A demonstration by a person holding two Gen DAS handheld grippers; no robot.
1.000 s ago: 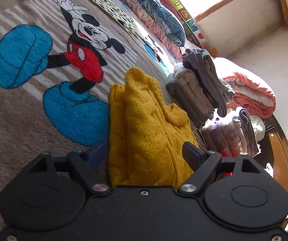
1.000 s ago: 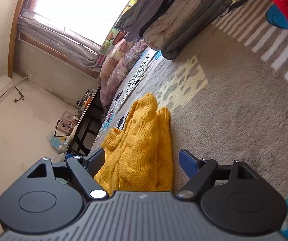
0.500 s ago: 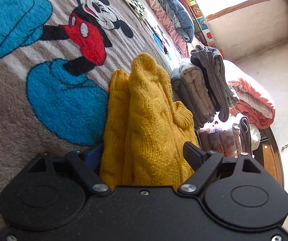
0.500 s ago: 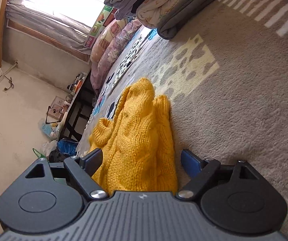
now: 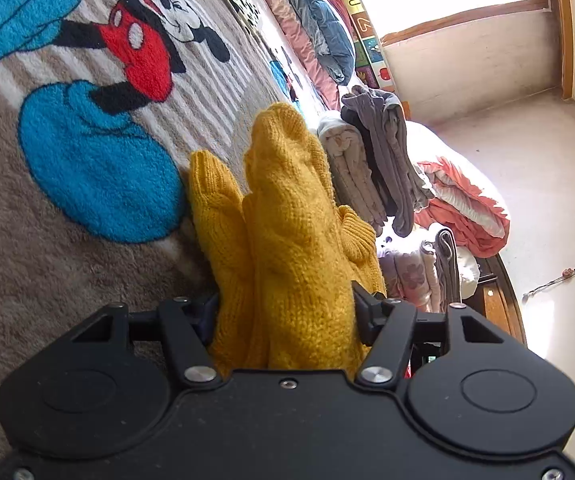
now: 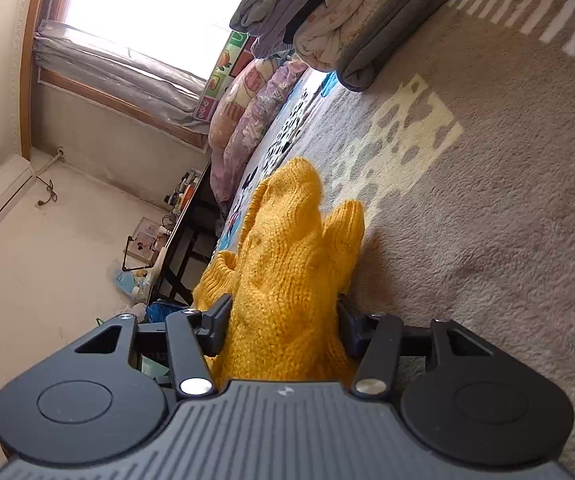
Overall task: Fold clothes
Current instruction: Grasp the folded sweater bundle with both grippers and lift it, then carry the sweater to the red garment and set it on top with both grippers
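Now both the left tongs [image 5: 285, 316] and right tongs [image 6: 283, 322] are closing onto the folded yellow sweater [image 5: 287, 240] lying beside the blanket's [image 5: 47, 280] blue patch, seemingly gripping it for lifting.

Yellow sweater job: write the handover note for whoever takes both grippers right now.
Left gripper: jaws closing, the folded yellow sweater bunched between them.
Right gripper: jaws closing on the same sweater from its other end.
Sweater lies on the cartoon-print blanket, already folded into a narrow bundle.
Stack of folded clothes sits just beyond it.
Done: sweater folded.
Left: probably finish the grip, then lift it over to the stack.
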